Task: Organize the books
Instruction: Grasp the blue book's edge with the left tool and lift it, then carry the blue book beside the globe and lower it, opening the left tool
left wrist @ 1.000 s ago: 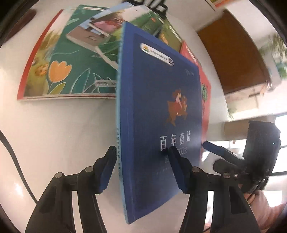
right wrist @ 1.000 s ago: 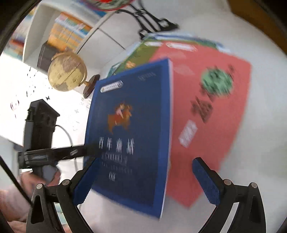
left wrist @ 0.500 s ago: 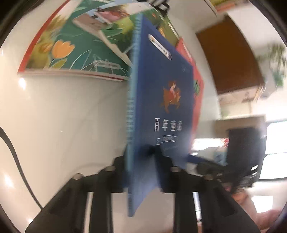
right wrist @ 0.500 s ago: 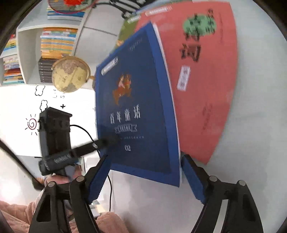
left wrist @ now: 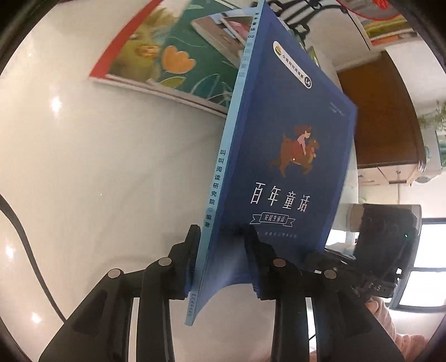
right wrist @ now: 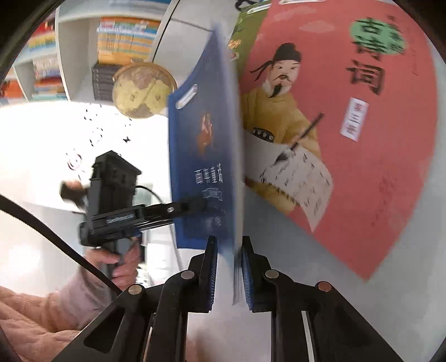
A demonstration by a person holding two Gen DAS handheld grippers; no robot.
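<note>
A blue book point(left wrist: 278, 153) with white title lettering stands lifted on edge above the white table point(left wrist: 97, 181), spine toward the left wrist view. My left gripper point(left wrist: 221, 250) pinches its lower spine end with both pads on the covers; its jaws are opening slightly. My right gripper point(right wrist: 228, 264) is closing on the same blue book point(right wrist: 200, 167) at its page edge, and the pads meet it. The left gripper point(right wrist: 195, 206) shows in the right wrist view, held by a hand in a pink sleeve. A red book point(right wrist: 376, 167) lies flat behind.
A green book with a tulip point(left wrist: 172, 55) lies open-faced on the table beyond the blue one. A black wire rack point(left wrist: 292, 16) stands at the far edge. A globe point(right wrist: 143, 89) and filled bookshelves point(right wrist: 125, 36) are at the left. A black cable point(left wrist: 25, 245) crosses the table.
Both grippers went from wide open around the blue book to closed on it. The book has tipped up from leaning over the red book to standing on edge.
</note>
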